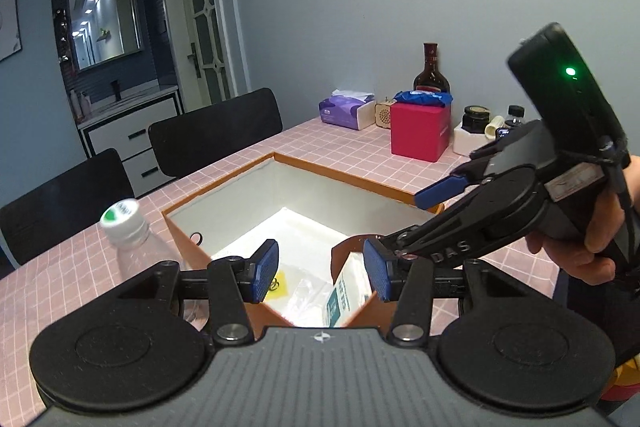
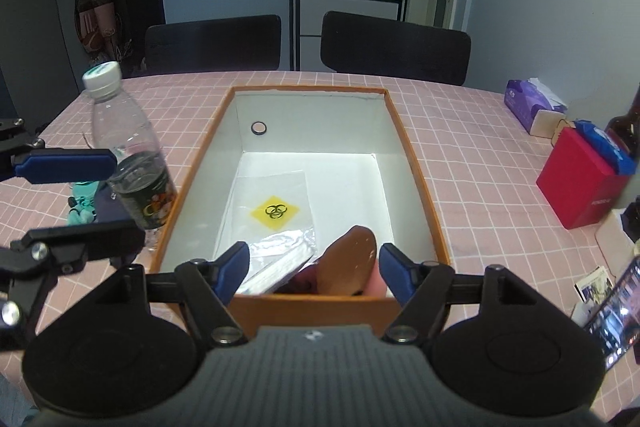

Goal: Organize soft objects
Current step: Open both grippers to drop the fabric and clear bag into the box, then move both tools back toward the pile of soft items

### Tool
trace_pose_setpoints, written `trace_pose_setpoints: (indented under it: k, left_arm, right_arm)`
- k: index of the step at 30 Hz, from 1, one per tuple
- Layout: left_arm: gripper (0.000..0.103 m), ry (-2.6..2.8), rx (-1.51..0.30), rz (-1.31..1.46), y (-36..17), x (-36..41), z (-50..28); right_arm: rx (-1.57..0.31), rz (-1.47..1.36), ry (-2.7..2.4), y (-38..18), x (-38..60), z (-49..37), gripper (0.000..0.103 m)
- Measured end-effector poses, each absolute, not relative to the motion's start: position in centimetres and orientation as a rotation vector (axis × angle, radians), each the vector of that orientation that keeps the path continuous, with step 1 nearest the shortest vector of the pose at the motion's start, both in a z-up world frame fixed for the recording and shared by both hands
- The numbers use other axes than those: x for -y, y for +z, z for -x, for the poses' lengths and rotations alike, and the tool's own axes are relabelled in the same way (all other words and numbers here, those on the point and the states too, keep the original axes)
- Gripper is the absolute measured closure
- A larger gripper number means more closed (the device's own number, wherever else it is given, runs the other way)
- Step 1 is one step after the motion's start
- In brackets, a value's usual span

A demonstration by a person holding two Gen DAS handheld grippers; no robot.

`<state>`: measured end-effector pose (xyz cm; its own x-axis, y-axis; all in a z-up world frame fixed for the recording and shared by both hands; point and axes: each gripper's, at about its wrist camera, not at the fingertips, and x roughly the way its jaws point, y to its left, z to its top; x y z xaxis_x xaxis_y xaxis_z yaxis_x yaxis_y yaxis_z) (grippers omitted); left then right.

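Note:
An orange box (image 2: 416, 163) with a white inside stands open on the pink checked table. In it lie a clear bag with a yellow biohazard mark (image 2: 274, 211), a white soft pack (image 2: 276, 273) and a brown rounded piece (image 2: 350, 261). My right gripper (image 2: 314, 271) is open over the box's near end, holding nothing. My left gripper (image 1: 322, 271) is open above the same box (image 1: 188, 239), over the white pack (image 1: 348, 291). The right gripper (image 1: 400, 223) shows in the left wrist view, close to the left one.
A water bottle (image 2: 120, 143) stands left of the box, with teal and dark soft items (image 2: 86, 205) behind it. A red box (image 2: 580, 183), tissue pack (image 2: 532, 103), dark bottle (image 1: 431, 71) and jars (image 1: 476, 119) sit at the right. A phone (image 2: 616, 311) lies near right. Two black chairs (image 2: 396, 43) stand beyond.

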<state>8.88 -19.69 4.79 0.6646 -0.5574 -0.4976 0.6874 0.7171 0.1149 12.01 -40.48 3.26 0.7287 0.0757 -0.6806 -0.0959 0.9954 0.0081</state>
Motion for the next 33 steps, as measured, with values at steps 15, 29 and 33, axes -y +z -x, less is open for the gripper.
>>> trace_pose_setpoints:
  k: [15,29,33]
  left_arm:
    - [0.046,-0.535,-0.425,-0.197,1.0,10.8,-4.2]
    - [0.046,-0.370,-0.464,-0.103,-2.7,3.4,-3.3]
    - [0.046,-0.333,-0.480,-0.068,-3.5,0.7,-3.7]
  right_arm:
    - [-0.657,0.026,0.118,0.1,33.3,-3.8,0.030]
    - [-0.680,0.009,0.218,-4.0,25.5,-3.6,0.030]
    - [-0.682,0.025,0.249,-4.6,23.3,-4.8,0.030]
